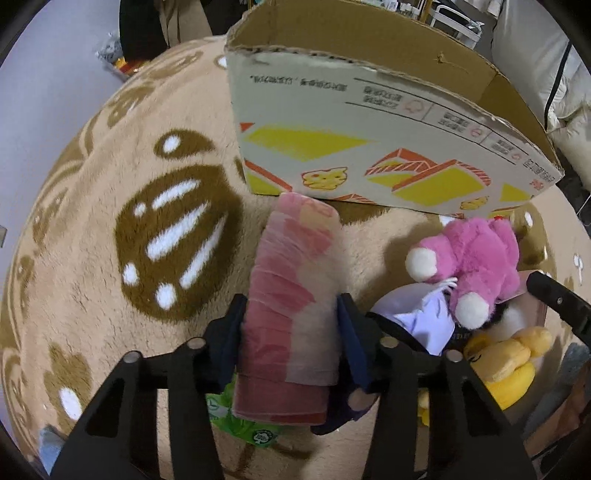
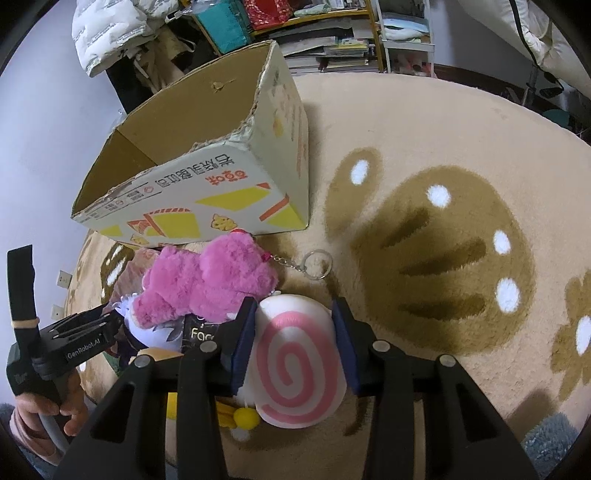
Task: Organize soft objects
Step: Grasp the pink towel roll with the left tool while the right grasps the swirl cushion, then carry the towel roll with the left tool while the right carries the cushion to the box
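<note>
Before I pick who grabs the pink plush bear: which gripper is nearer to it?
Right. The right gripper, clamped on the swirl cushion, sits almost against the pink bear; the left gripper holds a pink roll farther away.

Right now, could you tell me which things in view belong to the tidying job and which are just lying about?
Part of the job:
- pink roll, clamped in the left gripper
- swirl cushion, clamped in the right gripper
- pink plush
- yellow plush
- cardboard box

Just lying about:
- rug
- bookshelf
- white jacket
</note>
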Motion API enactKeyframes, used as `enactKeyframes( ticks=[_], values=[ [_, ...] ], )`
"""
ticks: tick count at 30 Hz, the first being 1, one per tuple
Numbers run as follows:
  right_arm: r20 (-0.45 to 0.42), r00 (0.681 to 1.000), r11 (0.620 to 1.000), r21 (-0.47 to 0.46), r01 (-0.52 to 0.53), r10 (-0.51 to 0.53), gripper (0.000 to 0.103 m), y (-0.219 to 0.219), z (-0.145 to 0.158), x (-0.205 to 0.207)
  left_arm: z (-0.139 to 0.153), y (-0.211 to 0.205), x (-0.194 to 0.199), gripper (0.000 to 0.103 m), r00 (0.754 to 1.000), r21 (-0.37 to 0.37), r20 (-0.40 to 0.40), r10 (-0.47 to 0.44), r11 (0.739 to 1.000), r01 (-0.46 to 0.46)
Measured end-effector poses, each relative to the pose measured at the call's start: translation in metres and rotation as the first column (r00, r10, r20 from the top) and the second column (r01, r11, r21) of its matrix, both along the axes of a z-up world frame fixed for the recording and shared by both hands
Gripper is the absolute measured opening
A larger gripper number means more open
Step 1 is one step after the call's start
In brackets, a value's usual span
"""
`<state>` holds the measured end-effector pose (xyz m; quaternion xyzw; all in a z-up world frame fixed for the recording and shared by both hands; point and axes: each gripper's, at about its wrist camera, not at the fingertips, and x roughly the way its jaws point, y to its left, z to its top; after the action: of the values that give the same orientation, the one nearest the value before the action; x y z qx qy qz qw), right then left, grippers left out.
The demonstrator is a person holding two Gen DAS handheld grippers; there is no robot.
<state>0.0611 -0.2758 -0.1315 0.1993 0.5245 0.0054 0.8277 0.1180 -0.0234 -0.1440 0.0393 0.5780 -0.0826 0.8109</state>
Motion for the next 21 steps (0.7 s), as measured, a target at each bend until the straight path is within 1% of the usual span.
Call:
enactKeyframes(
  ticks=[5,7,10,16,17,21],
  values=[
    [0.017,1.000,1.000,-0.004,0.015,-0.015,0.043,-0.002,0.003,-0.002,0.007,0.007,0.000,0.037,0.999,-0.038,0.018,0.031,0.999,-0.030],
    [0.017,1.000,1.000,-0.001,0.021,-0.021,0.043,-0.002,0.003,-0.002,0.012,0.008,-0.001,0.029,0.999,-0.047,0.035,0.031,0.998,-0.030],
    [0.026,0.999,1.000,0.000,0.027,-0.027,0.043,-0.003,0.005,-0.004,0.017,0.007,-0.004,0.023,0.998,-0.056,0.052,0.031,0.998,-0.028],
    [0.071,0.997,0.999,0.010,0.038,-0.039,0.043,-0.006,0.012,-0.008,0.025,0.001,-0.017,0.018,0.997,-0.042,0.081,0.012,0.999,-0.008],
    [0.082,0.996,0.999,0.013,0.038,-0.039,0.041,-0.006,0.014,-0.008,0.027,0.000,-0.019,0.018,0.996,-0.038,0.091,0.012,0.999,-0.009],
    [0.145,0.989,1.000,-0.001,0.020,-0.020,0.039,-0.005,0.025,-0.009,0.038,0.000,-0.027,0.017,0.992,-0.041,0.128,0.021,0.999,-0.016]
  ],
)
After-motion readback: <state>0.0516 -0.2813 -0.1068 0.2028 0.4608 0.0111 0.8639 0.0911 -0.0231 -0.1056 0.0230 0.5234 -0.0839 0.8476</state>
